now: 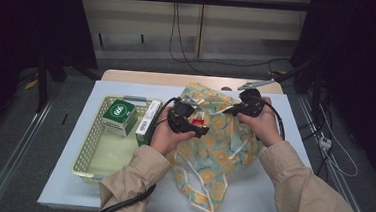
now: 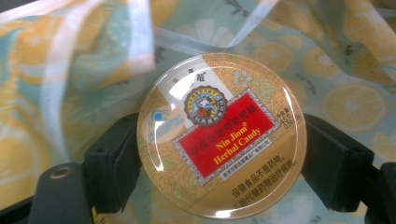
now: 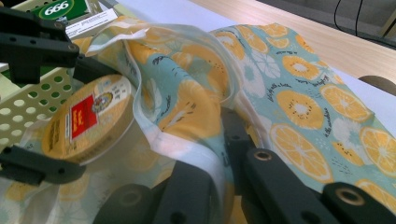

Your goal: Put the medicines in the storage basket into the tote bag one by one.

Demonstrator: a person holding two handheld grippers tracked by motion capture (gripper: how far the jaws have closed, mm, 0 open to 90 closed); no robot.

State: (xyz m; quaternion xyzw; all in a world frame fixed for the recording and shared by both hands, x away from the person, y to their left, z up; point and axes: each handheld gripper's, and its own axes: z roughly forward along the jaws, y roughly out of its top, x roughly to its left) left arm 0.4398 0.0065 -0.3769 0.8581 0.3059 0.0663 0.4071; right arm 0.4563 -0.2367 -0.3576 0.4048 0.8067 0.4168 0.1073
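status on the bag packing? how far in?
Done: right gripper is clamped on the rim of the orange-print bag. In hand: left gripper grips the Nin Jiom herbal candy tin at the bag's mouth. Left: the green 666 box and another box sit in the basket.

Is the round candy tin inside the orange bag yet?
Not yet. The candy tin sits between the left gripper jaws at the bag mouth, which the right gripper holds up.

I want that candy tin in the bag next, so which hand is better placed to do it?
Left. The left gripper already has its jaws on the candy tin at the bag mouth, while the right gripper pinches the rim.
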